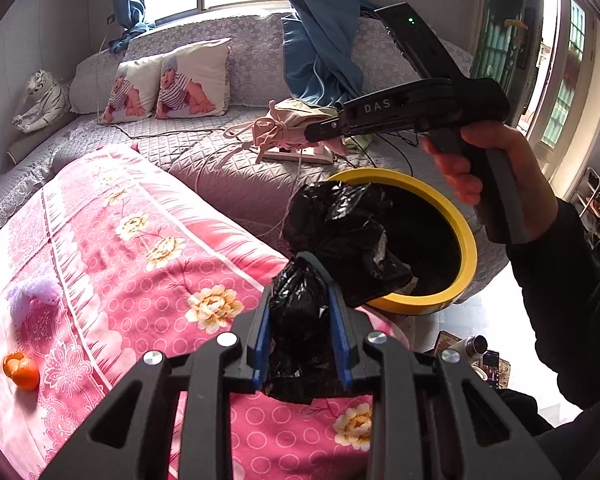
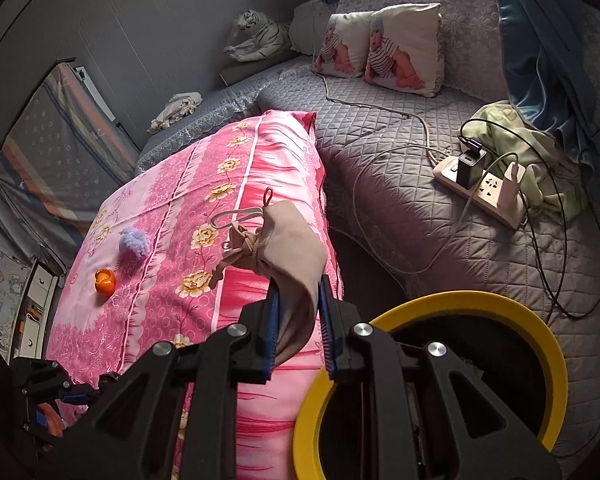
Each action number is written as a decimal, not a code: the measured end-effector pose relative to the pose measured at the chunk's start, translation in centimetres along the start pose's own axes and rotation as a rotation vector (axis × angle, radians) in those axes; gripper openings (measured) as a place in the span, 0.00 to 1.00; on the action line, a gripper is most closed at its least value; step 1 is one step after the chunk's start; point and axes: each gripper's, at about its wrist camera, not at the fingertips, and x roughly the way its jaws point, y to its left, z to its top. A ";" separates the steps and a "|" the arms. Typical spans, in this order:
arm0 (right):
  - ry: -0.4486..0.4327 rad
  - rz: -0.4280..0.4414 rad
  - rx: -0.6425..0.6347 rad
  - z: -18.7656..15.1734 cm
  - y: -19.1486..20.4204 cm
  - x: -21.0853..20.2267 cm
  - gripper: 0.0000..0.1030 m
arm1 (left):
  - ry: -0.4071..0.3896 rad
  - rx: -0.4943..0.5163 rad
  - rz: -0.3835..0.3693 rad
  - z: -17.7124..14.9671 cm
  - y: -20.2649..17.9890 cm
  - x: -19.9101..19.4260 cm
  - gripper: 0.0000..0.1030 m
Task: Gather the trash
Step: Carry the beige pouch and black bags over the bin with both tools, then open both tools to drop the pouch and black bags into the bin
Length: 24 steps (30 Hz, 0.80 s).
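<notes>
On the pink floral quilt (image 1: pixel 112 248) at our left we see an orange peel (image 1: pixel 21 371) and a purple fluffy scrap (image 1: pixel 34 294) lying apart. Our left gripper (image 1: pixel 300 316) is clamped on the black trash bag (image 1: pixel 340 224), which hangs over the near-left rim of the yellow bin (image 1: pixel 466 232). Further right, our right gripper (image 2: pixel 298 316) is clamped on a beige cloth pouch (image 2: pixel 292 240) just beside the bin.

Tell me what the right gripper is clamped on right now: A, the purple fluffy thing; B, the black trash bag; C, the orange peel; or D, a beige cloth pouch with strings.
D: the right gripper is shut on the beige cloth pouch, whose strings dangle over the pink quilt.
</notes>
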 end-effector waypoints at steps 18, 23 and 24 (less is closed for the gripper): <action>-0.106 -0.171 0.185 -3.8 -8.4 -6.7 0.17 | 0.030 0.074 -0.120 3.6 -3.7 4.9 0.24; -0.120 -0.250 0.203 -5.0 -9.7 -8.3 0.17 | 0.047 0.099 -0.139 4.8 -5.1 6.8 0.24; -0.118 -0.264 0.209 -5.2 -9.9 -8.5 0.17 | 0.053 0.097 -0.144 5.0 -5.3 7.2 0.24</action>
